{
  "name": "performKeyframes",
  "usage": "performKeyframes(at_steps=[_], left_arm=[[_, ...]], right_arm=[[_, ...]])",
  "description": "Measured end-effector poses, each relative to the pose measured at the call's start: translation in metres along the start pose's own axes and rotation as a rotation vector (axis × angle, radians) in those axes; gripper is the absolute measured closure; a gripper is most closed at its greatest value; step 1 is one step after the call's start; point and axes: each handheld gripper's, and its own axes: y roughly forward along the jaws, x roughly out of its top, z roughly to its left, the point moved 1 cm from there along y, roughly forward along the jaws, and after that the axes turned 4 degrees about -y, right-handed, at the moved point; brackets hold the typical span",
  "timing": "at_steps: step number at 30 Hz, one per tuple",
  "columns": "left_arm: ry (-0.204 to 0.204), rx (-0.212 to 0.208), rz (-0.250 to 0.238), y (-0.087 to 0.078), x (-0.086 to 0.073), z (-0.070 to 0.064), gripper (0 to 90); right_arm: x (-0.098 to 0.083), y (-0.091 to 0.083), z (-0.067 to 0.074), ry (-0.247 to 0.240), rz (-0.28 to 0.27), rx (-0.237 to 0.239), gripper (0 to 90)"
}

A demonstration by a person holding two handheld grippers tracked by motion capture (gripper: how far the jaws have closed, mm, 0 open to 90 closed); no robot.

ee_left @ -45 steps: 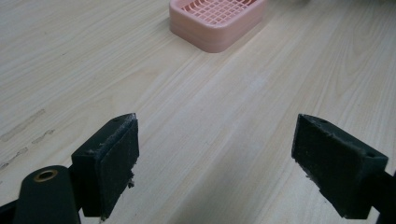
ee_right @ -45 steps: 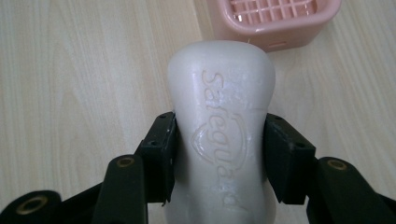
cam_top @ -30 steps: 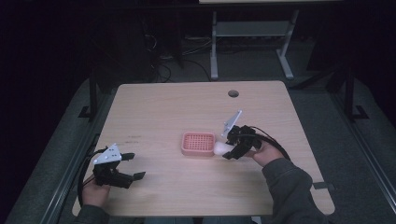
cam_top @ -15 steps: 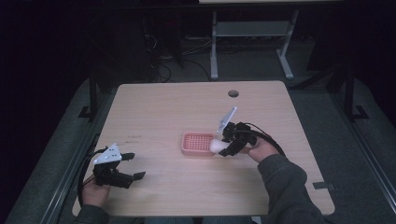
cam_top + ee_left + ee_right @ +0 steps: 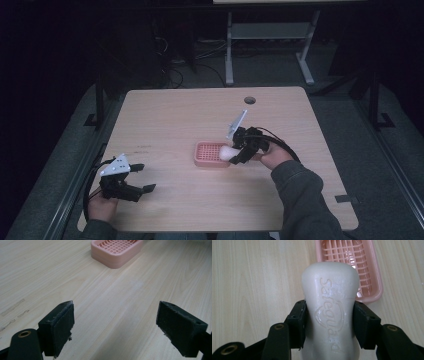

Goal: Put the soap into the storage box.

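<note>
While the right hand-held gripper [image 5: 329, 322] is clamped on a white soap [image 5: 330, 307], its two pads press the bar's sides and the embossed face is turned toward the camera. Seen from the right gripper view, the soap hangs above the table [image 5: 257, 277], its far end overlapping the near edge of a pink dish [image 5: 372, 272] with a grid floor. From the high view, the right hand-held gripper [image 5: 234, 156] holds the soap [image 5: 226, 152] over the right end of the dish [image 5: 207, 154], near the table's middle. At the near left corner, the left hand-held gripper [image 5: 140, 177] rests low with its jaws wide apart and nothing between them; its own view shows bare wood and the dish [image 5: 116, 251] well beyond.
</note>
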Motion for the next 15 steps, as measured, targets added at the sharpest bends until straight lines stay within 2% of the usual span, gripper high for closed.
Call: performKeyframes(at_steps=[3,15], left_arm=[[0.000,0.000,0.000,0.000,0.000,0.000,14.8],[-0.002,-0.001,-0.003,0.000,0.000,0.000,14.8]], right_arm=[[0.007,0.000,-0.003,-0.005,-0.014,0.008,48.8],[0.023,0.005,-0.009,-0.026,-0.010,0.017,48.8]])
